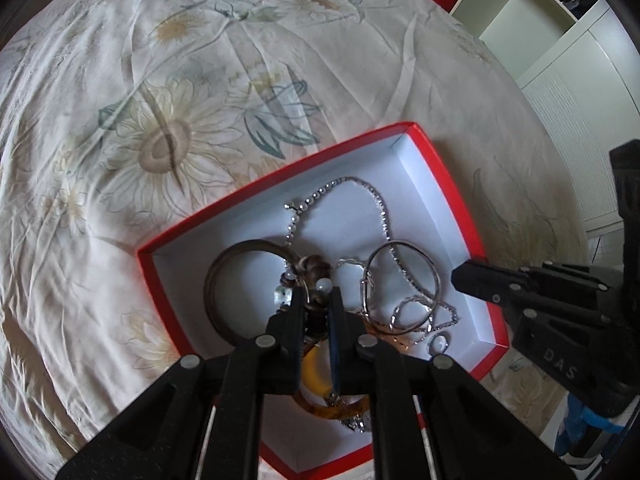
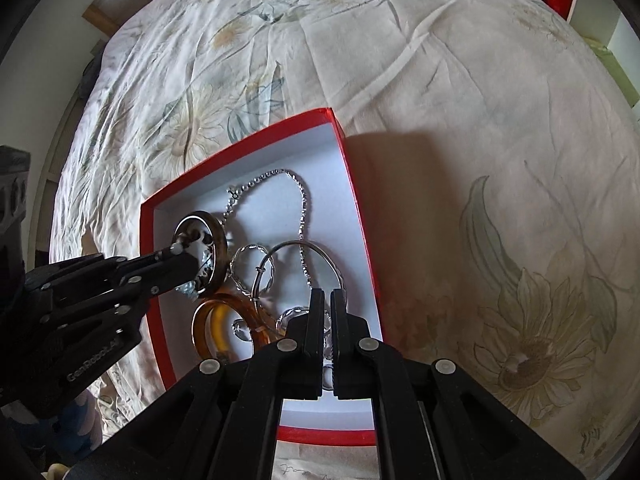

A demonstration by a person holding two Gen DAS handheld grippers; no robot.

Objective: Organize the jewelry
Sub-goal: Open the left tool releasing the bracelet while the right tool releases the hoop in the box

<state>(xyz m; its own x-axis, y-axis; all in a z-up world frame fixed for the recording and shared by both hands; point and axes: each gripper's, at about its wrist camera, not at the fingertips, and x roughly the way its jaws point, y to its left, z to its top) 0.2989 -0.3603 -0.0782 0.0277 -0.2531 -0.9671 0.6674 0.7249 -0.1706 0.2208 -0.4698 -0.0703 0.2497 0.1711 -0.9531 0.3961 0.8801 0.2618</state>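
- The left gripper point(image 1: 316, 294) points steeply down into the red box point(image 1: 276, 176). Its jaws stand narrow, nearly closed, with a beaded piece point(image 1: 310, 276) caught between the tips; pale and dark beads show just at and above the fingertips.
- Seen from the right wrist, the same left gripper point(image 2: 188, 258) comes in from the left, its tips over the dark bangle point(image 2: 218, 248), with a white bead at the tip.
- The right gripper point(image 2: 327, 300) also points down into the box, near its right wall. Its jaws are almost together, and a thin silver strand point(image 2: 329, 346) runs in the slit between them; whether the pads actually press on it cannot be told.
- In the left view the right gripper point(image 1: 460, 276) reaches in from the right, its tip at the box's right rim.
- Inside the box, on its white floor: the dark bangle point(image 1: 224, 276) at the left, an amber bangle point(image 1: 316, 368) lying partly under the left gripper, a thin silver hoop point(image 1: 436, 276) to the right, and a silver bead chain point(image 1: 352, 188) looping toward the far end.
- A small ring point(image 1: 438, 344) lies near the box's right corner.
- More silver links lie tangled between the hoop and the amber bangle.
- The box sits on a creased floral sheet point(image 1: 168, 140) that covers a bed.
- White shelves point(image 1: 532, 12) stand beyond the bed, at the upper right of the left view.
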